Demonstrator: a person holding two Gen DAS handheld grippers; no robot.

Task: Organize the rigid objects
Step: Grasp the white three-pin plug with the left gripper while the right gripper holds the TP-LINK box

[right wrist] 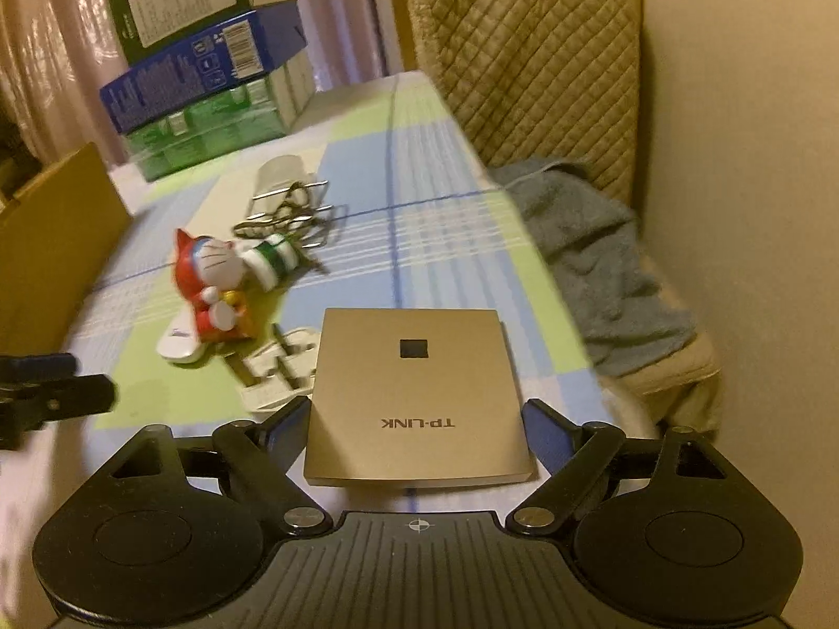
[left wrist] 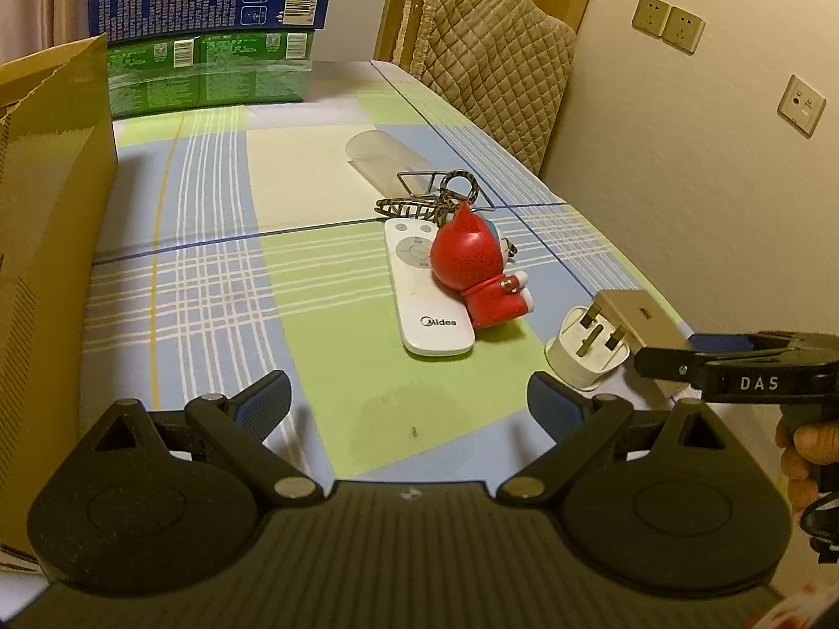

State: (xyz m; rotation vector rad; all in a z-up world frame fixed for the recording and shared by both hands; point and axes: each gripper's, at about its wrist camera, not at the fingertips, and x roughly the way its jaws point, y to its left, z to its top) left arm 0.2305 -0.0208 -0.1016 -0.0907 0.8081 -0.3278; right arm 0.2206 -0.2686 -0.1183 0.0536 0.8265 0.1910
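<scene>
gold TP-LINK box [right wrist: 417, 393]: flat | white plug [left wrist: 587, 354]: prongs up | remote [left wrist: 427, 288], red figurine [left wrist: 482, 275] (touching)
</scene>
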